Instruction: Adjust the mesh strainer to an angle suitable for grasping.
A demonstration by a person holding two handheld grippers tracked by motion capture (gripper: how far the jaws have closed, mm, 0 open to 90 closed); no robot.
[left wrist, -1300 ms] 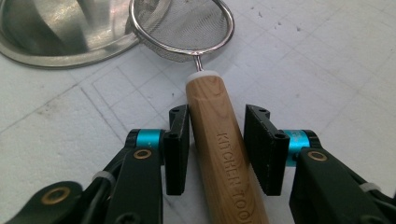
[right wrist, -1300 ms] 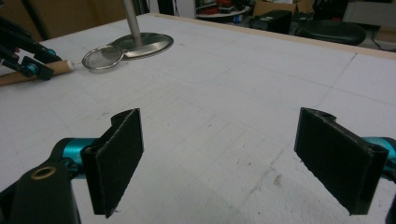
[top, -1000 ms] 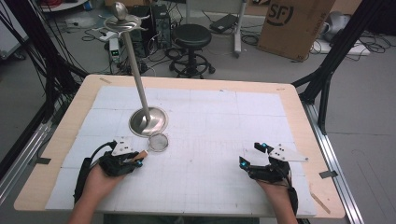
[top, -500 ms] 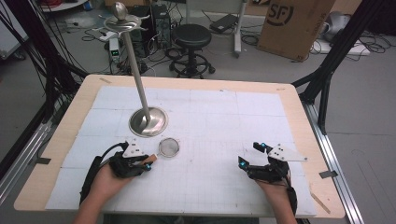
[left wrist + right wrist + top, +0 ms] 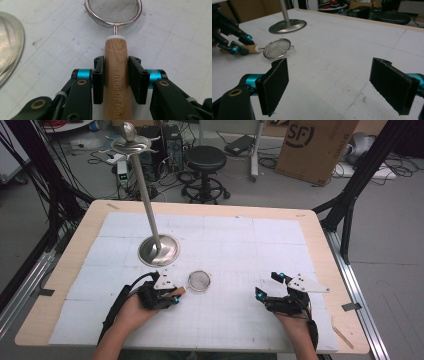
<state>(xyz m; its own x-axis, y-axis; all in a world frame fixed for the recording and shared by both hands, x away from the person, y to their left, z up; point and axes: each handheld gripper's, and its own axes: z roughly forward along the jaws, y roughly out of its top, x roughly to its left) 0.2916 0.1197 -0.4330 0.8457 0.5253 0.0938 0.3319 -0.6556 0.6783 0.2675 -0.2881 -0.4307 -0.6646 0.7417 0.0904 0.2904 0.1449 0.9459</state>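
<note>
The table [image 5: 310, 227] is covered by a white gridded mat. A metal stand [image 5: 158, 249] is seen at its left centre, a tall pole rising from the round base. Just in front of the base a small mesh strainer [image 5: 199, 281] is found, its wooden handle [image 5: 116, 75] pinched between the pads of the left gripper [image 5: 175, 296]. The right gripper [image 5: 266, 286] is kept well apart on the right, low over the mat, jaws spread wide with nothing between them.
</note>
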